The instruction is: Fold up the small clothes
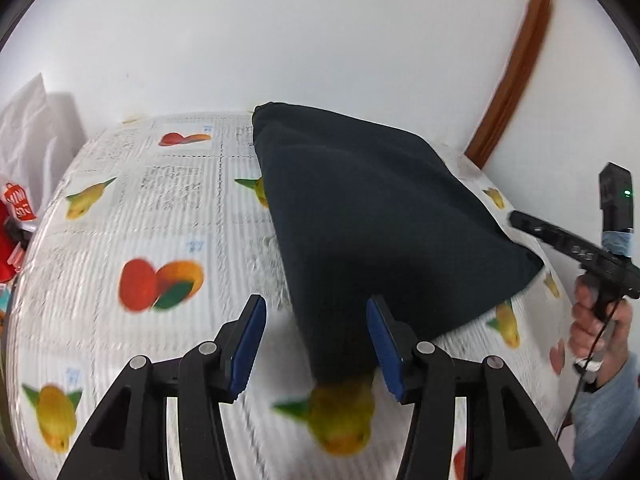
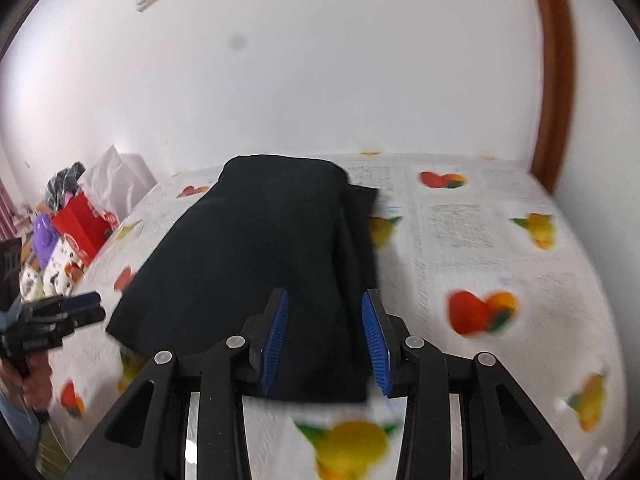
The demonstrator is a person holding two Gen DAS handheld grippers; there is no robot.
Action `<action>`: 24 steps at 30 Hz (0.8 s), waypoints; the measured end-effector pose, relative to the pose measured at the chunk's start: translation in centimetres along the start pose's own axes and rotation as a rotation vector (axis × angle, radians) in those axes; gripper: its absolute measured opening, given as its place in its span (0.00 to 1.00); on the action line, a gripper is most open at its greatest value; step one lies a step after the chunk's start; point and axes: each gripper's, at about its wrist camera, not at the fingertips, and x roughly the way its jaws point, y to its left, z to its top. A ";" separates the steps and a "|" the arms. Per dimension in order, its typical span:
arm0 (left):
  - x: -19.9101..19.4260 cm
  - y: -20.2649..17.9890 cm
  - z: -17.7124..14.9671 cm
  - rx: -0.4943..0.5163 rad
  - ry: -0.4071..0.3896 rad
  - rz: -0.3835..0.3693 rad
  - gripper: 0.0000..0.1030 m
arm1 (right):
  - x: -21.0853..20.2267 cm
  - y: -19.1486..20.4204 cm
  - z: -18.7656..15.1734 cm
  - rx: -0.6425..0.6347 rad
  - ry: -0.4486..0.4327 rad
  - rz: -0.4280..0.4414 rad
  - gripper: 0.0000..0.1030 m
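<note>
A dark navy garment [image 1: 368,216] lies folded on a table with a fruit-print cloth [image 1: 140,220]. In the left wrist view my left gripper [image 1: 316,312] is open, its blue pads [image 1: 248,344] apart, with the garment's near corner between them but not pinched. In the right wrist view the garment [image 2: 256,264] stretches away from my right gripper [image 2: 325,312], which is open with the near edge of the cloth between its pads [image 2: 274,340]. The right gripper also shows at the right of the left wrist view [image 1: 516,218]; the left gripper shows at the left of the right wrist view [image 2: 94,306].
A white wall stands right behind the table. A brown wooden frame [image 2: 554,80] runs up at the right. A red bag [image 2: 82,224], a purple item and other clutter sit past the table's left end [image 2: 48,256]. White bags [image 1: 28,120] lean there too.
</note>
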 end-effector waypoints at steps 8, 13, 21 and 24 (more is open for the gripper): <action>4.0 -0.5 1.5 0.015 0.065 -0.026 0.51 | 6.4 -1.4 1.9 0.081 0.067 0.067 0.03; 4.3 -0.7 1.4 0.033 0.072 -0.048 0.51 | 4.8 -3.7 0.6 0.152 -0.018 0.102 0.02; 2.9 -0.3 2.5 0.079 0.033 -0.012 0.51 | 3.5 -1.8 2.2 0.024 0.017 -0.030 0.06; 3.4 0.4 3.5 0.066 0.035 -0.003 0.51 | 3.6 -0.8 4.3 -0.032 0.019 -0.046 0.13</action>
